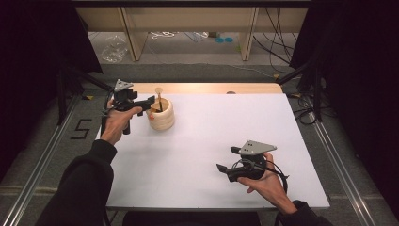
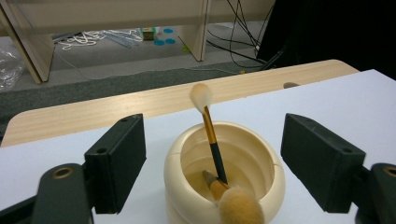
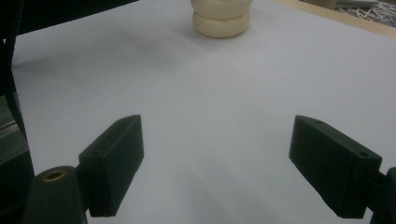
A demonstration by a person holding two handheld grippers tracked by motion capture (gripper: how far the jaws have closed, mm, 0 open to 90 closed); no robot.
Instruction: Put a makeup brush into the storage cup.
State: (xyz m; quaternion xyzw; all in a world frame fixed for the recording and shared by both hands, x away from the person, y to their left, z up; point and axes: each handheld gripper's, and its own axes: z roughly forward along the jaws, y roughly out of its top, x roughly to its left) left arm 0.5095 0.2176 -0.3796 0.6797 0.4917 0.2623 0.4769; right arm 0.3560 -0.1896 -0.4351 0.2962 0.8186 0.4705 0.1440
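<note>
A cream ridged wooden pot [image 1: 162, 116] stands at the far left of the white table [image 1: 221, 127]. In the left gripper view the pot [image 2: 261, 172] holds two makeup brushes. A slim brush [image 2: 211, 137] stands upright with a small white tip. A fluffy tan brush [image 2: 240, 209] leans over the near rim. My left gripper [image 1: 150, 102] hangs just left of the pot's rim. Here the left gripper [image 2: 217, 158] is open, its jaws on either side of the pot and apart from it. My right gripper [image 1: 226, 158] rests open near the front right; the right gripper [image 3: 219, 163] is empty, with the pot [image 3: 220, 16] far ahead.
A bare wooden strip [image 1: 207, 88] runs along the table's far edge. Beyond it are wooden shelf legs [image 1: 134, 35], loose cables [image 1: 277, 47] and a plastic bag [image 1: 114, 49] on the floor. Metal rails [image 1: 339, 165] flank the table.
</note>
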